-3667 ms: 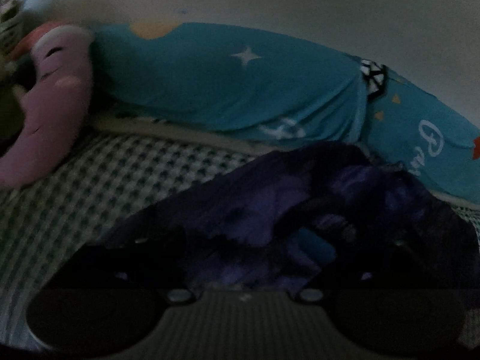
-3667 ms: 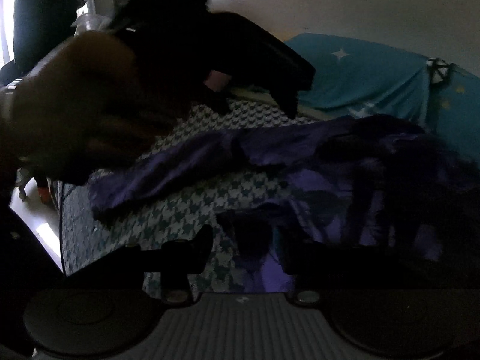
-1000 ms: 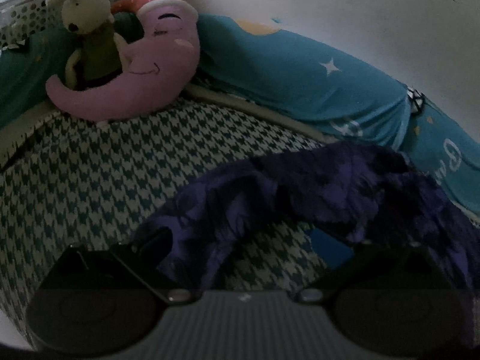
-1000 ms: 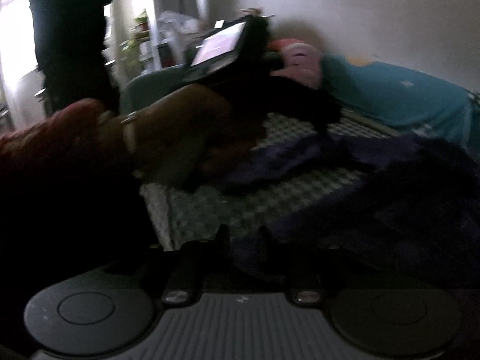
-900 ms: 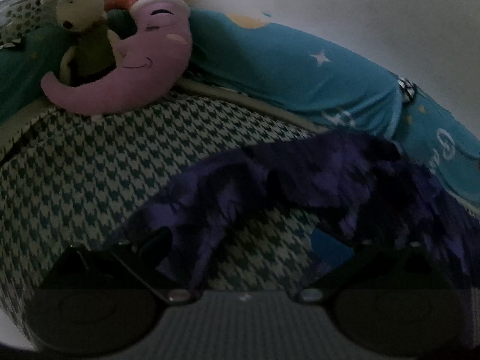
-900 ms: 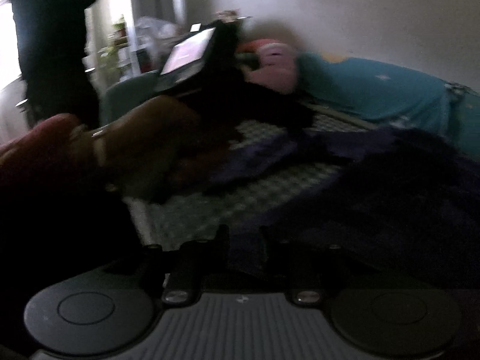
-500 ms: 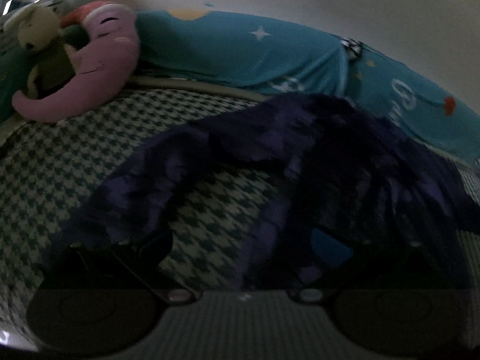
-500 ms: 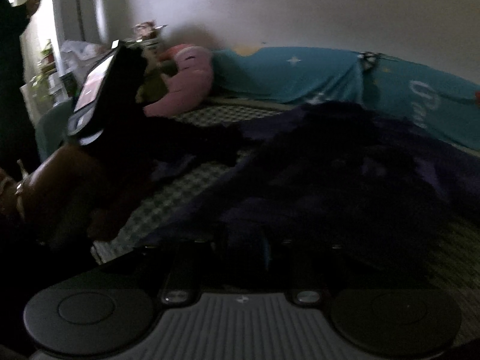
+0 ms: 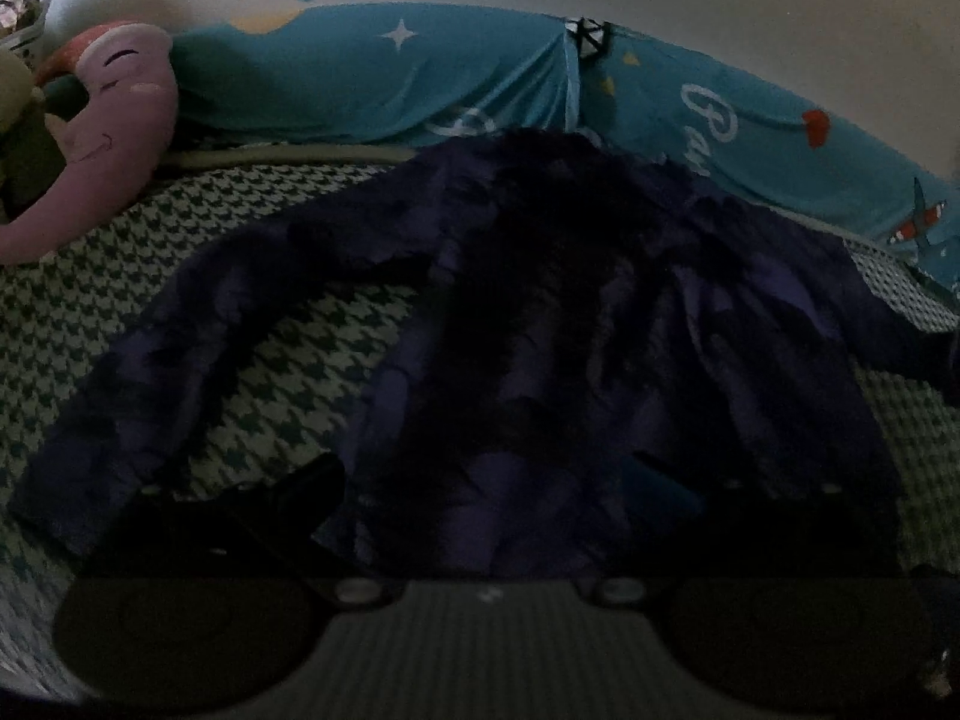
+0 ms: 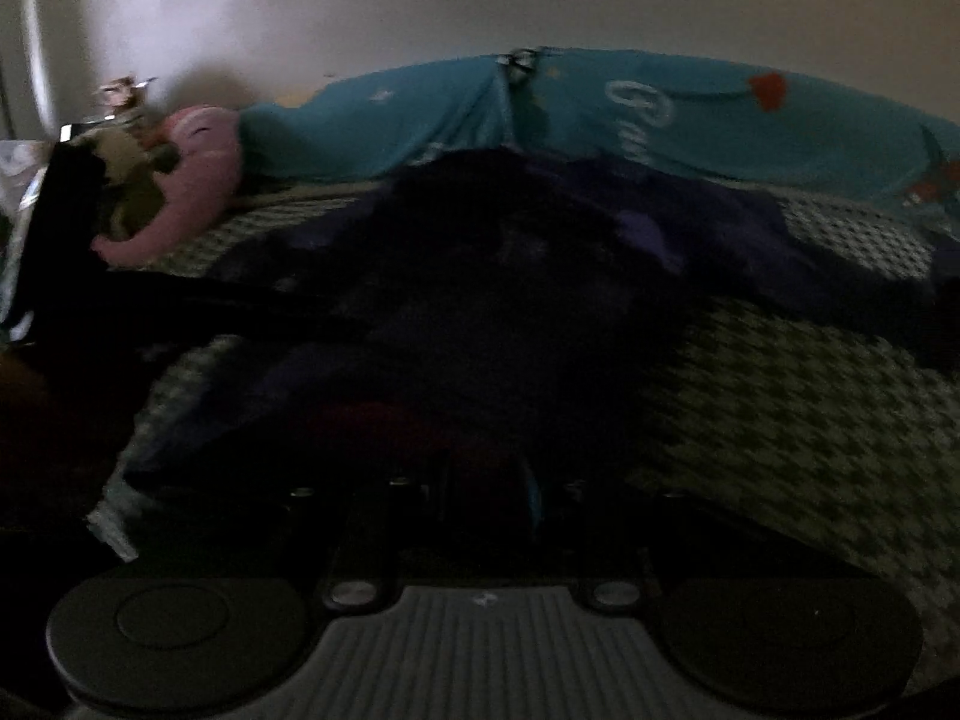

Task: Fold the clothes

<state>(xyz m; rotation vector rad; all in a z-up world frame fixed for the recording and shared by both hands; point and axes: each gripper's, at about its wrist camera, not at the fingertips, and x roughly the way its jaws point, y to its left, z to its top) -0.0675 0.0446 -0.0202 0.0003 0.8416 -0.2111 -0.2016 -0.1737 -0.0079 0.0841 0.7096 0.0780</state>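
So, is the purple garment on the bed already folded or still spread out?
Spread out, not folded: the purple garment lies open and rumpled across the checked bedcover, one sleeve stretched left.

Free room: bare houndstooth bed cover (image 9: 288, 360) left, near right
Obstacles: purple garment (image 9: 540, 330) across centre; moon plush (image 9: 120, 138), teal pillows (image 9: 372, 78) along far edge

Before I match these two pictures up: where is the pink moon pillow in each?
Left wrist view: the pink moon pillow lies at the far left edge, on the checked bedcover.
Right wrist view: upper left, smaller and blurred.
Shared landmark: the blue blanket along the wall, just right of it.
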